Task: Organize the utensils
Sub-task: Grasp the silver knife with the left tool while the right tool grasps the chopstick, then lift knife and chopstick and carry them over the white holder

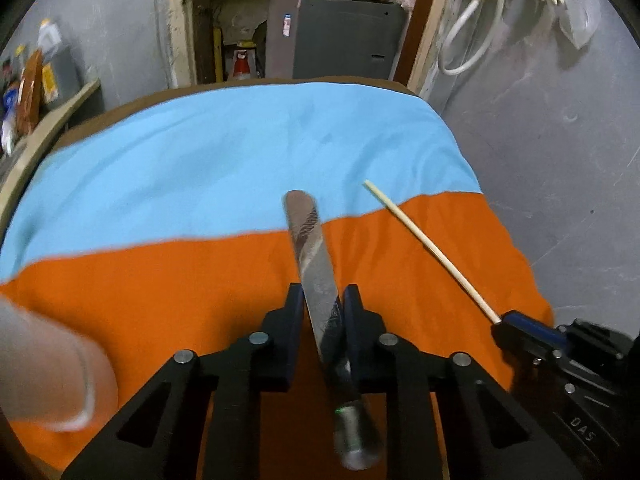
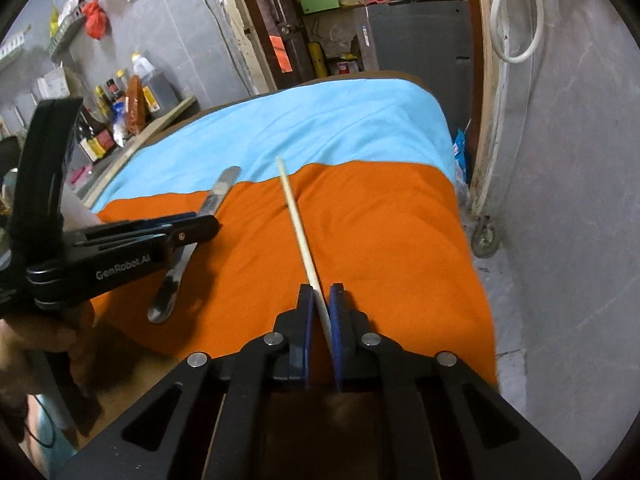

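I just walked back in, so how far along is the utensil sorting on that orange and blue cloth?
Early stage. Nothing looks sorted yet, and no holder or tray is in view. In hand: the left hand-held gripper is closed on the metal knife, and the right hand-held gripper is clamped on one wooden chopstick. Left to do: placing both somewhere tidy on the cloth or elsewhere.

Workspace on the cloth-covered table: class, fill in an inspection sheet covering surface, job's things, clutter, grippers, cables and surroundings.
Surface: table under an orange cloth and a blue cloth.
Job's things: metal knife; wooden chopstick.
Clutter: nothing seen on the cloths.
Grippers: left gripper fingers closed on the knife; right gripper fingers closed on the chopstick.
Cables: white hose looped on the wall.
Surroundings: bottles on a side shelf, grey fridge beyond.
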### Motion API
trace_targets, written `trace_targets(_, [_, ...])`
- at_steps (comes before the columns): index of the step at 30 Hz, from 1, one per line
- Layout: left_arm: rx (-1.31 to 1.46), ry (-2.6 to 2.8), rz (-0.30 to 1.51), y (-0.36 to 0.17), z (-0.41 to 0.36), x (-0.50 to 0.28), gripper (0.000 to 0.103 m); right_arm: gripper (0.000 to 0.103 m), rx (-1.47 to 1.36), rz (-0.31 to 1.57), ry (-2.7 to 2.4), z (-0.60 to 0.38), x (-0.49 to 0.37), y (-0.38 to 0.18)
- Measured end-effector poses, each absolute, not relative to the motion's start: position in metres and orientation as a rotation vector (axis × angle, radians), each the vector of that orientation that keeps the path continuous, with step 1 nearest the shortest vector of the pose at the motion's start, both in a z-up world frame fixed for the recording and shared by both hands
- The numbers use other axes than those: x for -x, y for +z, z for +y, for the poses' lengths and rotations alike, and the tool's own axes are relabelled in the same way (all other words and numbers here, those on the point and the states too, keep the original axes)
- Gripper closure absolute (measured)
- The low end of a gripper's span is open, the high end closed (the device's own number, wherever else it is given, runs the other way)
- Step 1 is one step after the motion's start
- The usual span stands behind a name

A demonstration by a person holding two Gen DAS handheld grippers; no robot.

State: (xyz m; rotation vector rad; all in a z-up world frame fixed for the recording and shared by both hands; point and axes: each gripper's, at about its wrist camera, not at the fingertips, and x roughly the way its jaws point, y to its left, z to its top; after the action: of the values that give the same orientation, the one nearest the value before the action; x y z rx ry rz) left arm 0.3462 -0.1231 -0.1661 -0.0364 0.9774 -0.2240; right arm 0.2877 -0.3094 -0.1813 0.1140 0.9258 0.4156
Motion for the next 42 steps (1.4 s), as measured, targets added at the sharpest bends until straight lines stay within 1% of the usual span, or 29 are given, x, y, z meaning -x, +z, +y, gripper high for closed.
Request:
trace_targets(7, [0.074,-0.219,0.980,-0.162,-0.104,-0.285,0.090,0.098,-0.094,0.961,0.466,-0.303,-0.258,-0.178])
trace_targets(11, [0.070,-0.234,0.964,-0.163,-0.100,-0.268,0.090,0.095,-0.066,0.968,0.488,-0.299,-0.264,-0.177])
trace_targets(12, [0.078,-0.241,0.967,-0.163,-0.102,-0.268,0.090,0.091,-0.071,0.972,0.498,-0.298,-0.271,-0.177])
trace_targets(13, [0.085,-0.250,0.976,-0.162,-0.102,-0.270,0.090,0.083,-0.071,0.975,0.508,-0.297,-0.278,-0.177])
trace_targets(14, [0.092,-0.265,0.990,-0.162,-0.101,-0.273,0.089,0.079,-0.065,0.974,0.514,-0.296,-0.286,-0.176])
trace_targets(15, [0.089,-0.276,0.999,-0.161,-0.100,-0.275,0.089,0.077,-0.061,0.973,0.521,-0.295,-0.293,-0.176])
trace_targets(17, [0.066,-0.298,1.015,-0.159,-0.102,-0.279,0.087,0.077,-0.065,0.991,0.535,-0.292,-0.309,-0.177])
trace_targets(20, [0.056,-0.328,1.033,-0.159,-0.105,-0.280,0.077,0.077,-0.089,1.028,0.560,-0.286,-0.335,-0.179])
trace_targets(21, [0.054,-0.337,1.039,-0.158,-0.107,-0.280,0.071,0.078,-0.074,1.037,0.560,-0.283,-0.341,-0.179])
trace_targets(22, [0.045,-0.342,1.042,-0.158,-0.110,-0.280,0.067,0.078,-0.059,1.041,0.558,-0.279,-0.345,-0.179])
trace_targets(26, [-0.027,-0.330,1.027,-0.161,-0.118,-0.276,0.067,0.078,0.025,1.047,0.529,-0.263,-0.344,-0.177])
trace_targets(27, [-0.026,-0.332,1.027,-0.162,-0.117,-0.276,0.067,0.079,0.050,1.043,0.526,-0.261,-0.341,-0.177])
trace_targets(29, [-0.029,-0.333,1.033,-0.163,-0.116,-0.278,0.070,0.087,0.065,1.038,0.516,-0.260,-0.340,-0.177])
trace_targets(30, [-0.049,-0.325,1.036,-0.163,-0.117,-0.279,0.074,0.092,0.064,1.041,0.511,-0.262,-0.341,-0.177])
trace_targets(32, [-0.090,-0.310,1.047,-0.163,-0.120,-0.281,0.079,0.094,0.042,1.057,0.511,-0.266,-0.343,-0.178])
trace_targets(33, [-0.102,-0.301,1.053,-0.163,-0.121,-0.283,0.085,0.094,0.037,1.063,0.510,-0.265,-0.344,-0.178])
trace_targets(34, [-0.102,-0.298,1.059,-0.163,-0.121,-0.286,0.089,0.094,0.051,1.069,0.511,-0.263,-0.345,-0.177])
trace_targets(37, [-0.048,-0.299,1.071,-0.163,-0.115,-0.288,0.089,0.094,0.190,1.079,0.537,-0.249,-0.345,-0.174])
trace_targets(38, [-0.044,-0.299,1.059,-0.163,-0.114,-0.286,0.089,0.095,0.198,1.093,0.548,-0.249,-0.348,-0.174])
trace_targets(40, [-0.023,-0.305,1.037,-0.162,-0.111,-0.280,0.089,0.100,0.142,1.119,0.551,-0.256,-0.355,-0.173])
trace_targets(42, [0.049,-0.308,1.001,-0.158,-0.104,-0.269,0.090,0.100,0.006,1.120,0.540,-0.270,-0.355,-0.174])
